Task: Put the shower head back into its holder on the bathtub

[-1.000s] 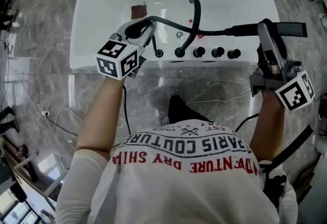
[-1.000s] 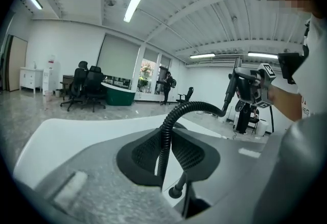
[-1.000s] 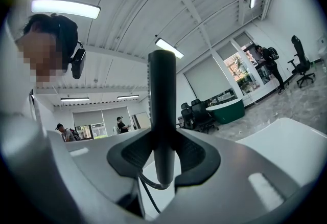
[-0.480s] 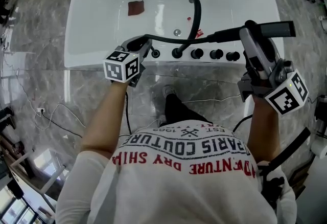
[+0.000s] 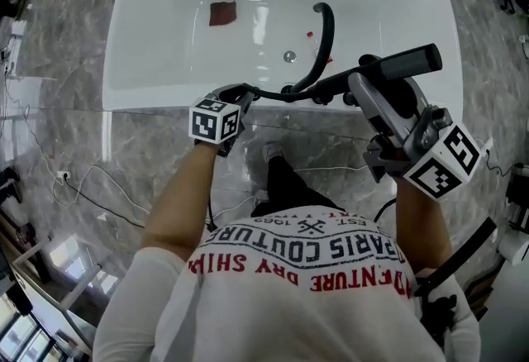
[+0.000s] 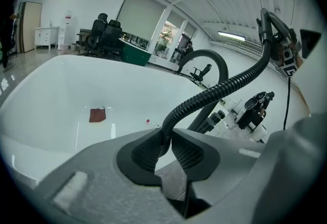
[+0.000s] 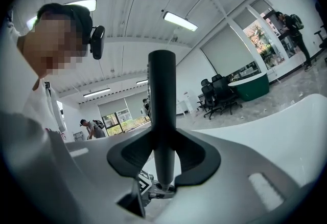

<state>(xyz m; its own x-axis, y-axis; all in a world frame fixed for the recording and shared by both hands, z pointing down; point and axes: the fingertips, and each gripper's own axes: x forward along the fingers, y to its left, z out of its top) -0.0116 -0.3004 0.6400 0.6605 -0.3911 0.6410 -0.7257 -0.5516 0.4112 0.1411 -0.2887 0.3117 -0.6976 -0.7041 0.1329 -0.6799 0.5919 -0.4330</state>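
Note:
The black shower head (image 5: pixel 407 63) is clamped by its handle (image 7: pixel 162 100) between the jaws of my right gripper (image 5: pixel 365 79) (image 7: pixel 164 159), over the right end of the white bathtub's near rim (image 5: pixel 157 97). Its ribbed black hose (image 5: pixel 285 92) (image 6: pixel 214 92) runs left to my left gripper (image 5: pixel 240 96) (image 6: pixel 164 147), which is shut on the hose right at the near rim. Black fittings (image 6: pixel 255 108) on the rim show in the left gripper view. In the head view the hose and grippers hide most of that row, and I cannot pick out the holder.
A curved black spout (image 5: pixel 328 26) arches over the tub. A brown patch (image 5: pixel 221 12) and the drain (image 5: pixel 289 56) lie on the tub floor. Cables (image 5: pixel 99 187) trail over the marble floor at the left. My foot (image 5: pixel 285 174) stands against the tub.
Both grippers have come down toward the tub's near rim. The left sank with the hose to the edge. The right moved inward, and the shower head now tilts.

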